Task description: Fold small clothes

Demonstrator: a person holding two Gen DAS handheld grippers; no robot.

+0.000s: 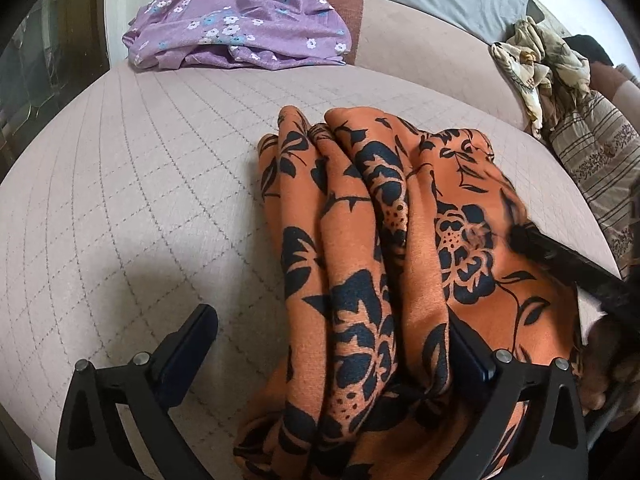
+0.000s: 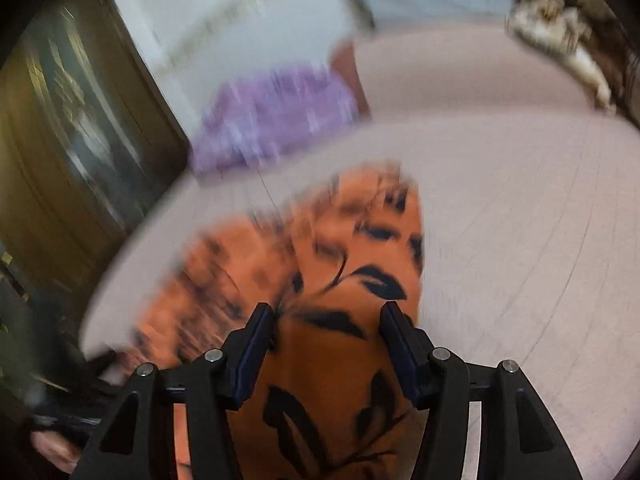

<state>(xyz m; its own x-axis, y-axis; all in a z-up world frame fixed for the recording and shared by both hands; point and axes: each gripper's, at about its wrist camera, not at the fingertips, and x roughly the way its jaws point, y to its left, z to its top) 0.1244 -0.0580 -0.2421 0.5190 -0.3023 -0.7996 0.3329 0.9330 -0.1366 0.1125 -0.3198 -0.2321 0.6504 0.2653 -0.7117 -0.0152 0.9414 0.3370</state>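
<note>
Where orange cloth [image 1: 372,264] ends, bare quilted bed [image 1: 132,184]

Your right wrist view is motion-blurred, so the purple garment [image 2: 276,116] shows no pattern. The orange cloth [image 1: 380,280] runs off the lower edge, hiding your left gripper's [image 1: 332,344] right finger.
</note>
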